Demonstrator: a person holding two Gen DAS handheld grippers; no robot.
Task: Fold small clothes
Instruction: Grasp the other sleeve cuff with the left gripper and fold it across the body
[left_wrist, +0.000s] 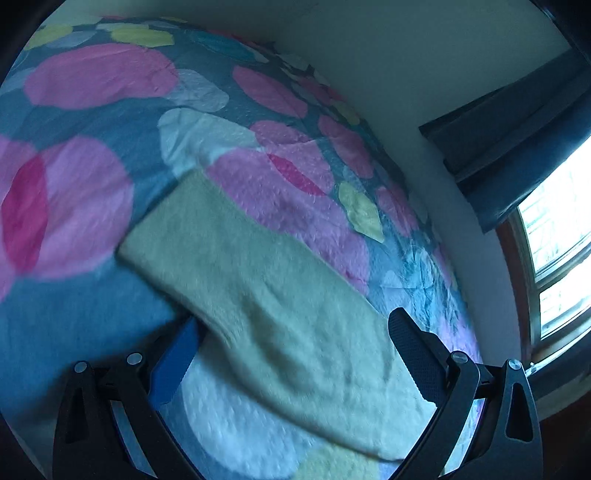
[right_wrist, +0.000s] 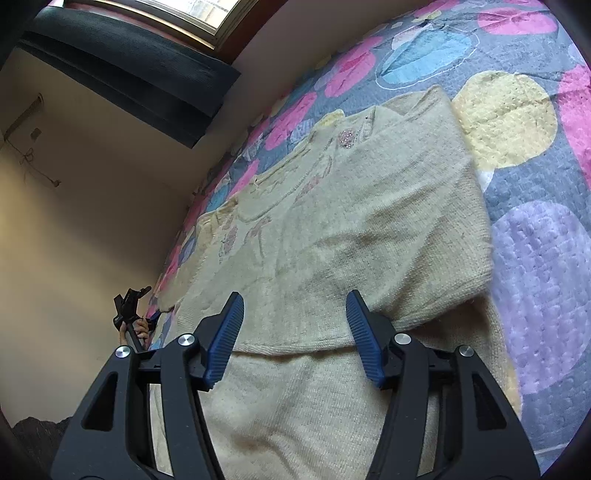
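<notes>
A cream knitted sweater (right_wrist: 332, 221) lies on a bed with a grey spotted quilt (right_wrist: 535, 258). One sleeve is folded across its body, and pink embroidery shows near the collar. My right gripper (right_wrist: 295, 332) is open, its blue pads just above the sweater's lower part, holding nothing. In the left wrist view a cream sleeve or edge of the sweater (left_wrist: 280, 288) runs between the wide-open jaws of my left gripper (left_wrist: 288, 350); the fingers do not pinch it. The left gripper also shows far off in the right wrist view (right_wrist: 131, 310), at the sweater's far edge.
The quilt (left_wrist: 92, 166) covers the whole bed. A pale wall (right_wrist: 74, 221) runs along the bed's far side. A window (left_wrist: 561, 229) with a dark rolled blind (left_wrist: 517, 147) stands beyond the bed.
</notes>
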